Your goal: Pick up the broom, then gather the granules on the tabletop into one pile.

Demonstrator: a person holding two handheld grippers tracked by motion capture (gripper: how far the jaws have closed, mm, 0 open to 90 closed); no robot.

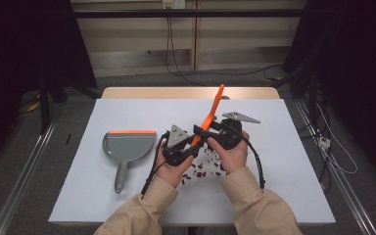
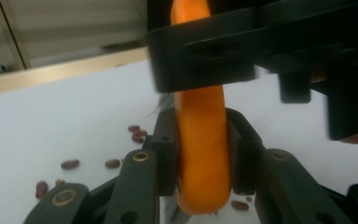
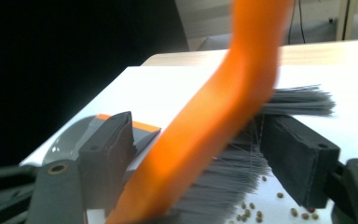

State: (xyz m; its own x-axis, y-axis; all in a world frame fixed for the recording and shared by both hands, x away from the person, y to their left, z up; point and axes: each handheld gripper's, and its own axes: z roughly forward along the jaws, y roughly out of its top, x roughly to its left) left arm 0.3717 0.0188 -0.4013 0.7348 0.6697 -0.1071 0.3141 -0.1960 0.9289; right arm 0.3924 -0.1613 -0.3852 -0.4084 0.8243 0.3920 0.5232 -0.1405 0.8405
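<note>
Left gripper [image 1: 188,149] clamps the brush [image 1: 209,116] — handle pointing to one o'clock. Right gripper [image 1: 214,131] straddles it with its pads apart, probably to regrip for sweeping beans [image 1: 199,170] toward the dustpan [image 1: 127,147] at nine o'clock.

Two forearms in tan sleeves entering from the table's near edge, angled inward so the hands meet at mid-table. Left hand [image 1: 169,164] wrapped around the left gripper [image 1: 192,145], jaws clamped tight on the orange brush handle [image 2: 200,140], pads pressed to both of its sides in the left gripper view. Right hand [image 1: 232,152] cupping the right gripper [image 1: 206,128] just beside it, jaws standing apart on either side of the same handle, pads clear of it in the right gripper view. Grey three-cornered plates riding atop both grippers, cables trailing back along the wrists.
</note>
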